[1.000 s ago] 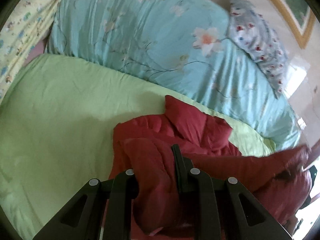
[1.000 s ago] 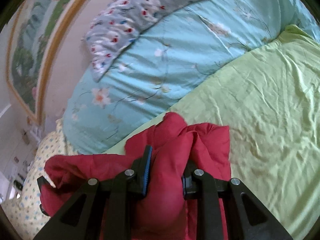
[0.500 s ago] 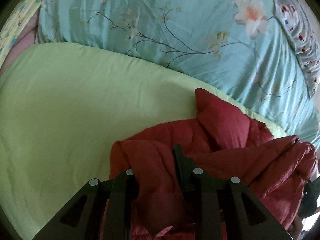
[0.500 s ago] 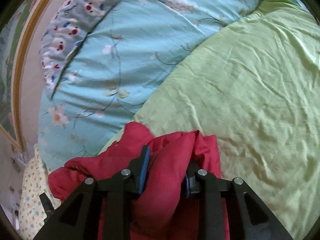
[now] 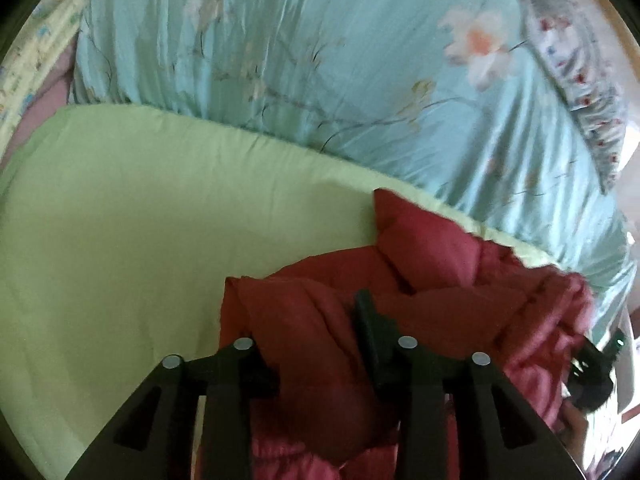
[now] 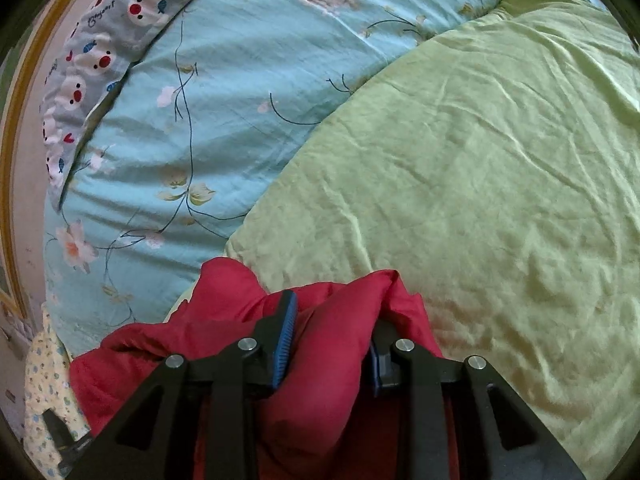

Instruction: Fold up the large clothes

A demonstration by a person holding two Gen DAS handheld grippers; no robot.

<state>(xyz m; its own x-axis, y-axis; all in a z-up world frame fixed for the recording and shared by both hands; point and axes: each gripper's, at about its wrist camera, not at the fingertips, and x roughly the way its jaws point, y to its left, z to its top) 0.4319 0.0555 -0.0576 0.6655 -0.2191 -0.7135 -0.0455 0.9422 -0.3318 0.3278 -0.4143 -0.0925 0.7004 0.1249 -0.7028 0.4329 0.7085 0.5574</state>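
A puffy red jacket [image 5: 436, 280] lies bunched on the green bedsheet [image 5: 140, 248]. My left gripper [image 5: 316, 344] is shut on a thick fold of the jacket; red fabric bulges between its black fingers. In the right wrist view the red jacket [image 6: 332, 320] fills the gap of my right gripper [image 6: 332, 340], which is shut on another fold; the blue pads [image 6: 285, 340] press into it. The right gripper also shows at the right edge of the left wrist view [image 5: 592, 368]. The jacket's lower part is hidden under both grippers.
A light blue floral duvet [image 5: 320, 60] is piled along the far side of the green sheet [image 6: 480, 200]. A grey patterned pillow [image 6: 88, 52] lies on the duvet. A yellow patterned cloth [image 6: 44, 380] lies at the bed's edge.
Both grippers have moved forward and lower over the bed with the jacket held. The duvet now fills more of each view and the wall frame has dropped out of sight.
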